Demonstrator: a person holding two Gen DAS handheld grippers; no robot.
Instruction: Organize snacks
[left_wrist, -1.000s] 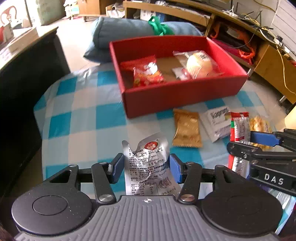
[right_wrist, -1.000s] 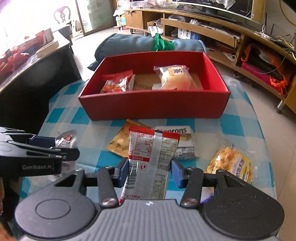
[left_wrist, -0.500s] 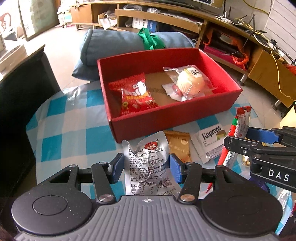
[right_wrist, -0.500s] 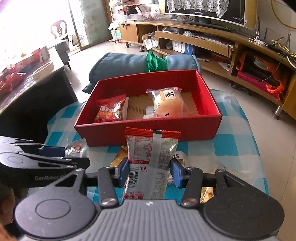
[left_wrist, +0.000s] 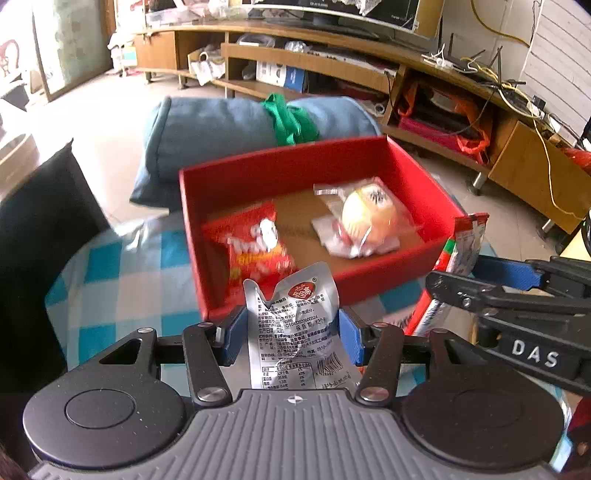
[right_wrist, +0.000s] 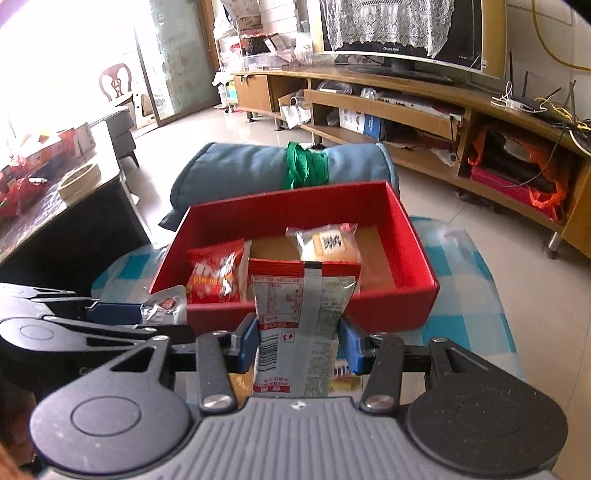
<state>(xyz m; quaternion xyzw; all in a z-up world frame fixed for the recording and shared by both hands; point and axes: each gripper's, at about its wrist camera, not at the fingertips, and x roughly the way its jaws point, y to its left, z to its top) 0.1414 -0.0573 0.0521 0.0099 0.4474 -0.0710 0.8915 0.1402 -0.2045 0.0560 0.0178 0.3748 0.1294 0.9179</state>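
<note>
My left gripper (left_wrist: 291, 338) is shut on a silver snack packet (left_wrist: 295, 325), held upright just before the near wall of the red box (left_wrist: 384, 280). My right gripper (right_wrist: 297, 341) is shut on a red-and-green snack packet (right_wrist: 301, 317), also held upright before the red box (right_wrist: 391, 306). The box holds a red snack bag (left_wrist: 255, 243) and a wrapped round bun (left_wrist: 365, 214). In the left wrist view the right gripper (left_wrist: 458, 291) shows at the right with its packet (left_wrist: 465, 240). In the right wrist view the left gripper (right_wrist: 155, 317) shows at the left with the silver packet (right_wrist: 164, 304).
The box stands on a table with a blue-and-white checked cloth (left_wrist: 129, 288). A rolled blue cushion (right_wrist: 258, 166) lies behind the box. A dark table (right_wrist: 55, 221) stands at the left. A low wooden TV cabinet (right_wrist: 424, 110) runs along the back.
Both grippers have risen and moved forward toward the red box, each still holding its packet. The loose snacks on the cloth have dropped out of sight below the grippers.
</note>
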